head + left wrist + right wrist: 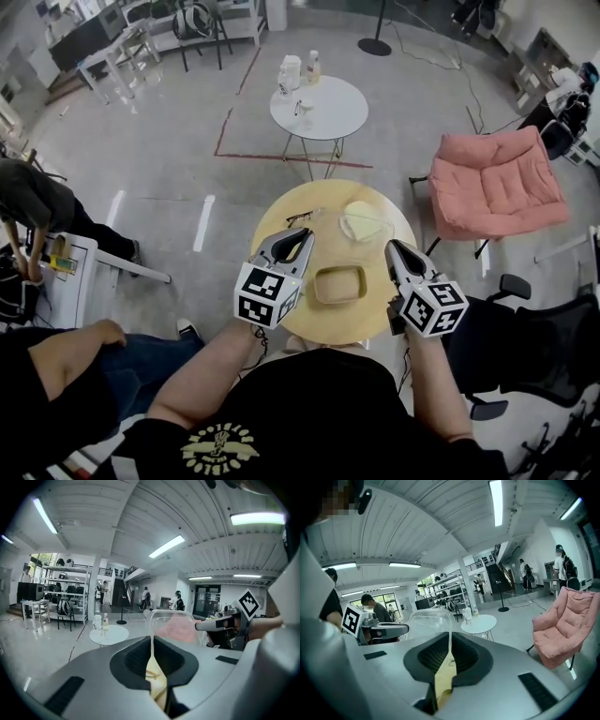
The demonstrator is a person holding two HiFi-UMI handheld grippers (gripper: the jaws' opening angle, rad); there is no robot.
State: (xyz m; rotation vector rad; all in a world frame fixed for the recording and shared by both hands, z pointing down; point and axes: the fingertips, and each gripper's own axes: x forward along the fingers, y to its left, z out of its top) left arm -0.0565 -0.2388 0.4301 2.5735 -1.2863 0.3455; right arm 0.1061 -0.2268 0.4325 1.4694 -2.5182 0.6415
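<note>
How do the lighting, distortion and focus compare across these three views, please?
Head view: even, soft light, faint shadows, the round wooden table sharp, the edges bowed by the wide lens. Left gripper view: heavy fisheye curve, dark corners, a ceiling lamp glaring, the near left gripper soft. Right gripper view: the same curve, a cooler greenish tint, the pink armchair crisp.

So the tan tray (338,284) sits flat, open side up; the clear lid (364,223) lies near it, at 1 o'clock.

Head view: overhead, steeply down onto wooden table (337,323). Both gripper views: low, near-level, facing outward; share white table (482,623).
</note>
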